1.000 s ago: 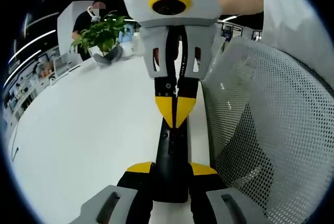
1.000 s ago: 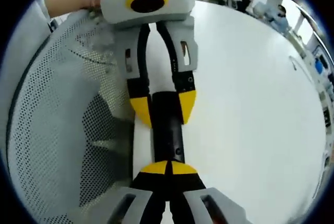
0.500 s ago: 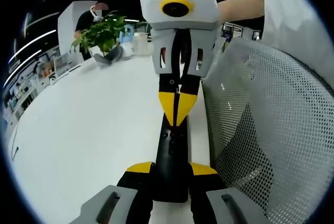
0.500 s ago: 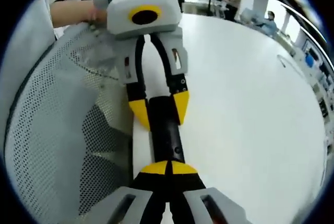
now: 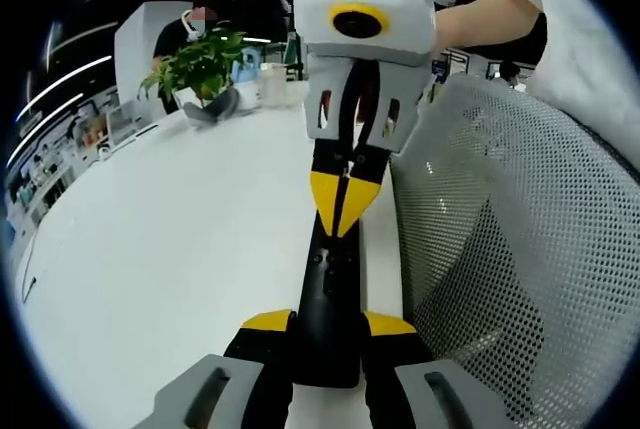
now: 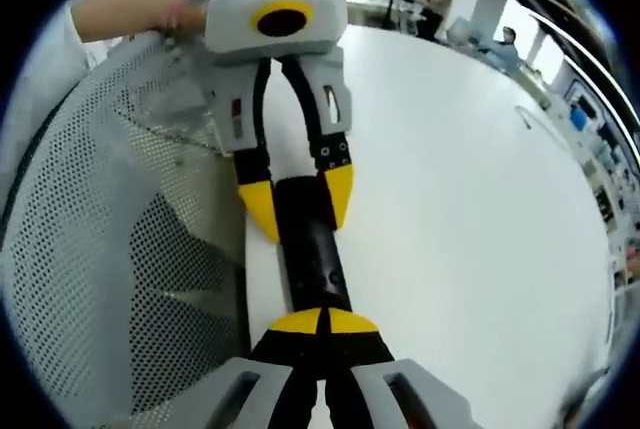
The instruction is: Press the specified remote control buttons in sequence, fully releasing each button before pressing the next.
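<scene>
A slim black remote (image 5: 327, 284) lies lengthwise along the white table's edge. My left gripper (image 5: 328, 325) is shut on its near end, one yellow fingertip on each side. In the right gripper view the left gripper (image 6: 300, 204) clamps the remote (image 6: 311, 261) at the far end. My right gripper (image 6: 322, 320) is shut, its yellow tips pressed together over the remote's top face. From the left gripper view the right gripper (image 5: 339, 224) points down onto the remote's far half. I cannot tell whether its tips touch a button.
A white mesh chair back (image 5: 500, 249) stands close against the table edge beside the remote, also in the right gripper view (image 6: 100, 249). The white table (image 5: 170, 239) spreads wide on the other side. A potted plant (image 5: 195, 64) and a person (image 5: 185, 29) are at the far end.
The right gripper has drawn back a little and tilted; it looks smaller and shifted right in the left gripper view. More of the remote shows between the grippers. The left grip holds.
</scene>
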A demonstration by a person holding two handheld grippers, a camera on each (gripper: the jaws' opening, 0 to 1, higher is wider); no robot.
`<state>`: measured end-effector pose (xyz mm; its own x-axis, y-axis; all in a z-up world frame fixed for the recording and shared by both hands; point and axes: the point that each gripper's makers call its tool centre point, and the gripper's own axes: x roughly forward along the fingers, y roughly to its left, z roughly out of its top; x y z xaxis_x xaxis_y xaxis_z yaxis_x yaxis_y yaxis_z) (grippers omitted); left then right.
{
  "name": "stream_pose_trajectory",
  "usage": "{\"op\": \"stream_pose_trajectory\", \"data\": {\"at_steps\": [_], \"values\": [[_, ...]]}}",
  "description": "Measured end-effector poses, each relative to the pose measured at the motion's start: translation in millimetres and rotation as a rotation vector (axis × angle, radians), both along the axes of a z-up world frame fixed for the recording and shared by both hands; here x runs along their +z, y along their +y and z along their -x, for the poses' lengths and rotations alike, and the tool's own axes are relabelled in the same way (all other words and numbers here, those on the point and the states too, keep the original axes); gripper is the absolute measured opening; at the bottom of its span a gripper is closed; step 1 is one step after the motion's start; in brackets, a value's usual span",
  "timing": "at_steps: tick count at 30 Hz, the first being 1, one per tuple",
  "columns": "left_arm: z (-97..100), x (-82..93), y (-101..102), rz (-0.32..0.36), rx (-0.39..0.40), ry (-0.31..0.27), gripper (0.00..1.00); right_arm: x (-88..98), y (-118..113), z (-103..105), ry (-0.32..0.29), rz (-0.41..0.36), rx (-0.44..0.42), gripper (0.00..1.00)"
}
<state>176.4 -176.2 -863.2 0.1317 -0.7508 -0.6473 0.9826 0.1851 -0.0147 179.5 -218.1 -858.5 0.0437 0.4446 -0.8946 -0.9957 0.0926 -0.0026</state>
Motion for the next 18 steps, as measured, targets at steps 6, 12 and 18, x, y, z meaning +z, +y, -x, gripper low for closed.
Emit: {"op": "stream_pose_trajectory", "data": {"at_steps": [6, 12, 18], "values": [[-0.6, 0.0, -0.6, -0.001, 0.001, -0.003, 0.25, -0.7, -0.4, -0.2, 0.032, 0.025, -0.004, 0.00], [-1.2, 0.7, -0.9, 0.009, 0.018, 0.007, 0.25, -0.8, -0.4, 1.3, -0.015, 0.064, 0.037, 0.00], [-1.6, 0.6, -1.1, 0.000, 0.008, -0.004, 0.25, -0.7, -0.5, -0.1, -0.037, 0.093, 0.016, 0.00]]}}
